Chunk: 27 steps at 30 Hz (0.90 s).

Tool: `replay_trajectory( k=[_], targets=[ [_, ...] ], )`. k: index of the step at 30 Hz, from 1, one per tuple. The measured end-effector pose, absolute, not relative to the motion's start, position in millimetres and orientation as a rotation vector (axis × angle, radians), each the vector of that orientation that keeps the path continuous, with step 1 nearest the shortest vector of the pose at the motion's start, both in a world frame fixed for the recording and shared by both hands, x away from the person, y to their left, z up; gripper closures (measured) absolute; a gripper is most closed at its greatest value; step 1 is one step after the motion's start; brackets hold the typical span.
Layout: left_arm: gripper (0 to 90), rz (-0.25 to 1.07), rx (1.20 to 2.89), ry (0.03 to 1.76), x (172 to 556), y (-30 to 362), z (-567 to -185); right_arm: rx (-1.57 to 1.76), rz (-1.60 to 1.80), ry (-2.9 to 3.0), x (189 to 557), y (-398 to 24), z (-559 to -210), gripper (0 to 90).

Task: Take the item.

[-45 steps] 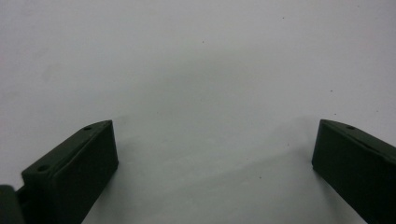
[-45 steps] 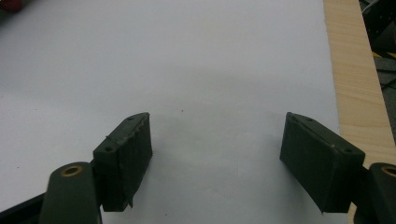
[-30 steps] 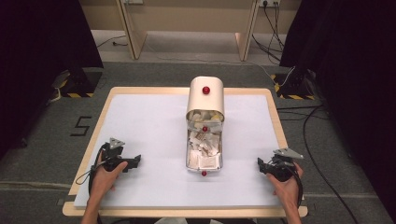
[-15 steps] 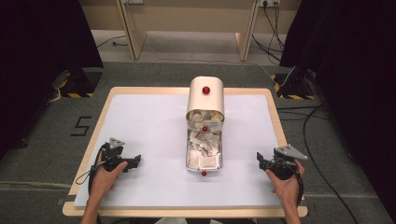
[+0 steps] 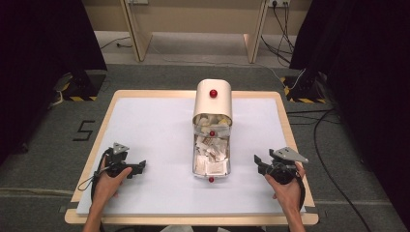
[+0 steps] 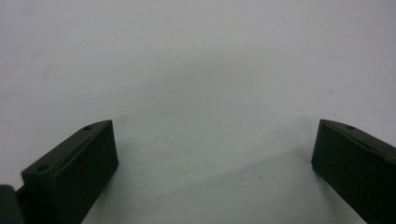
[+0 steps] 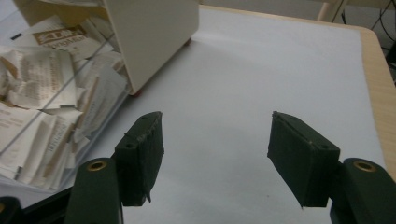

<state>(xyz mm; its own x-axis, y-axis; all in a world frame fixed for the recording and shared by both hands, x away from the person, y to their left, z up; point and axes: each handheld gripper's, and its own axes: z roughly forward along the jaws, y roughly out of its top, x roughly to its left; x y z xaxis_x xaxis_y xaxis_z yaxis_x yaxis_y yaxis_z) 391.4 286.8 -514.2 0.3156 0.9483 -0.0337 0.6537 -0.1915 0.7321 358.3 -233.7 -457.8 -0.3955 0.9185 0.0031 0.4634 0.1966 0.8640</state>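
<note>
My left tool [image 5: 136, 166] sits low over the white tabletop [image 5: 154, 130] near my edge, released, its black jaws wide with only bare surface between them in the left gripper view. My right tool [image 5: 259, 162] hovers near the right side of the tabletop; its jaws have just been narrowing, yet nothing is between them and they stand apart, so it too is released. Between the two, a little farther out at the middle, lies the clear tray [image 5: 211, 170] pulled out from the cream, round-topped metal box with a red knob [image 5: 212, 104], heaped with loose white paper packets [image 5: 210, 150]. In the right gripper view those packets [image 7: 42, 107] lie just left of my jaws, the box wall [image 7: 154, 37] beyond them. I judge the risk is the heap itself: packets overlap and lean on the tray's edge, so a pinch coming in from the side may catch several, or drag some over the rim, or shove the tray.
</note>
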Motion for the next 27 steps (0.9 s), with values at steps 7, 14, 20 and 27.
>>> replay_trajectory(
  k=[7,14,20,27],
  targets=[
    [0.0,0.564,1.92,1.415,391,288,-514,1.213,1.172,1.959,358,-218,-447,40.3],
    [0.0,0.569,1.929,1.414,391,288,-514,1.172,1.181,1.966,358,-210,-442,42.7],
    [0.0,0.573,1.931,1.414,391,287,-514,1.152,1.211,1.976,356,-202,-437,43.9],
    [0.0,0.572,1.929,1.412,391,288,-514,1.095,1.231,1.999,354,-186,-430,45.7]
  ],
)
